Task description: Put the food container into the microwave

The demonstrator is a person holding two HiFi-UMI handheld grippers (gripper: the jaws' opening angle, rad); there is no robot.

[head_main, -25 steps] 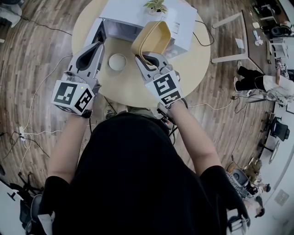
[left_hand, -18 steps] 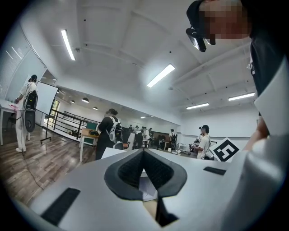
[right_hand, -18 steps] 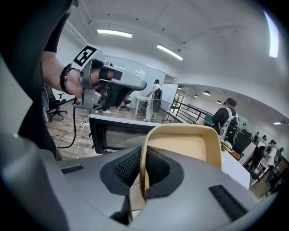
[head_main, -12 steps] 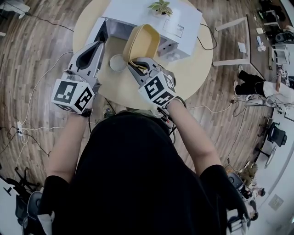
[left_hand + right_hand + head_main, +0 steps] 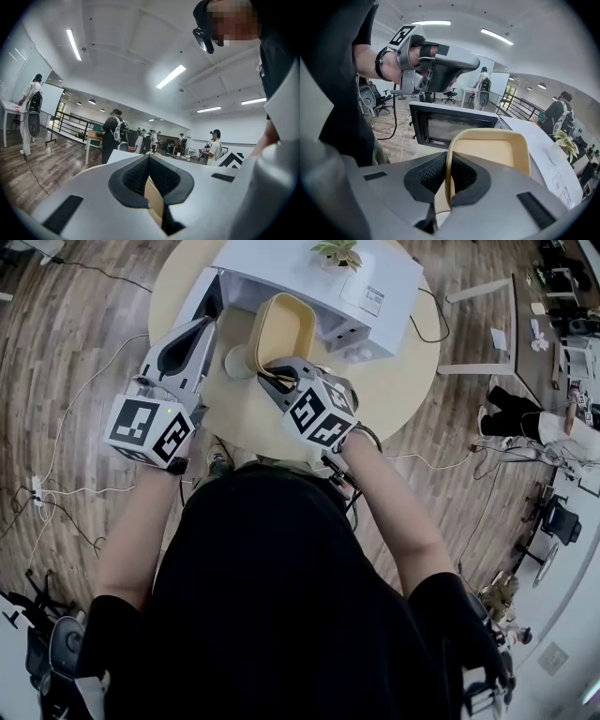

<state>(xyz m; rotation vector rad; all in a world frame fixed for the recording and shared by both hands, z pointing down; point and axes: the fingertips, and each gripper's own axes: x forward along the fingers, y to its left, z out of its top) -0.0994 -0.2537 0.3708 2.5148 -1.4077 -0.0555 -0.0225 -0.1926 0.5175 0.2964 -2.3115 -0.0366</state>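
Note:
A yellow food container hangs tilted over the round table, just in front of the white microwave's open cavity. My right gripper is shut on its near rim. In the right gripper view the rim of the container runs between the pads of the right gripper, and the open microwave door stands behind. My left gripper is shut and holds nothing, hovering left of the container by the door. The left gripper view faces the ceiling past the left gripper's closed pads.
A small white round object lies on the table, partly behind the container. A potted plant stands on the microwave. Cables run over the wood floor. People stand in the room beyond.
My right gripper has carried the container to the left and closer to the microwave opening, so it now hides part of the white round object. The left gripper has hardly moved.

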